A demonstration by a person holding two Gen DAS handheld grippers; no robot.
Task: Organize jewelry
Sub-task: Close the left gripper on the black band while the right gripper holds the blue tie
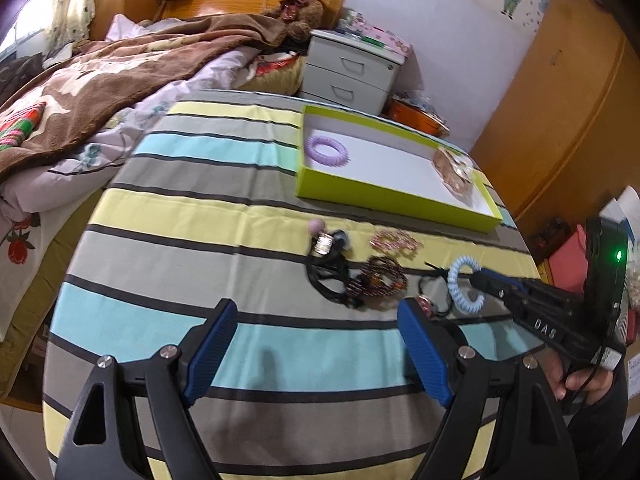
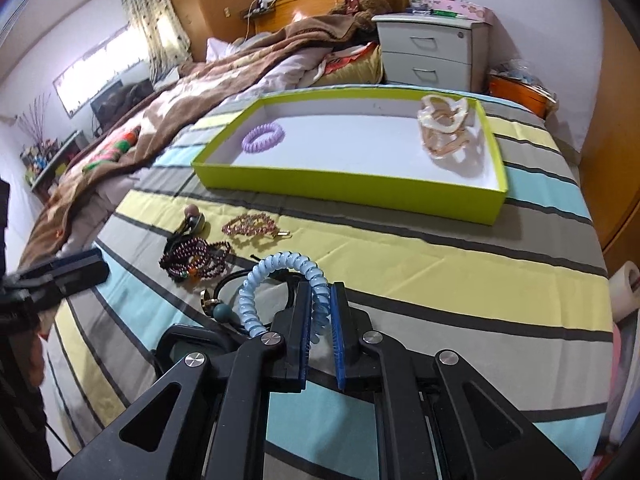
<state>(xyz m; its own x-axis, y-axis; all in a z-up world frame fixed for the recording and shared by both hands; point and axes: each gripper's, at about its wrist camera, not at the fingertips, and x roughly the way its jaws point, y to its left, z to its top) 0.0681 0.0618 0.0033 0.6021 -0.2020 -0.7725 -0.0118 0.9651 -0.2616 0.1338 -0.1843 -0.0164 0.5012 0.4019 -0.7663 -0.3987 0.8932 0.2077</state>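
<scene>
Striped woven cloth point(image 2: 400, 264), matt and faintly creased, covers the bed. The green tray point(image 2: 352, 194) looks like matt cardboard with a smooth white paper lining. The blue coil band point(image 2: 280, 264) is glossy, translucent plastic, the purple coil point(image 2: 263, 137) duller plastic. The right claw point(image 2: 320, 316) has ribbed blue rubbery pads point(image 1: 214, 344), matt black plastic arms and shiny metal bolts. The dark bead strand point(image 2: 196, 260) gleams

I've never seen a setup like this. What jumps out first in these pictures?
The right gripper pinching a pale blue spiral hair tie above the striped cloth. Behind it lies a lime-green tray, with a purple spiral hair tie at its left end and pale bracelets at its right. The left gripper hangs open nearby.
</scene>
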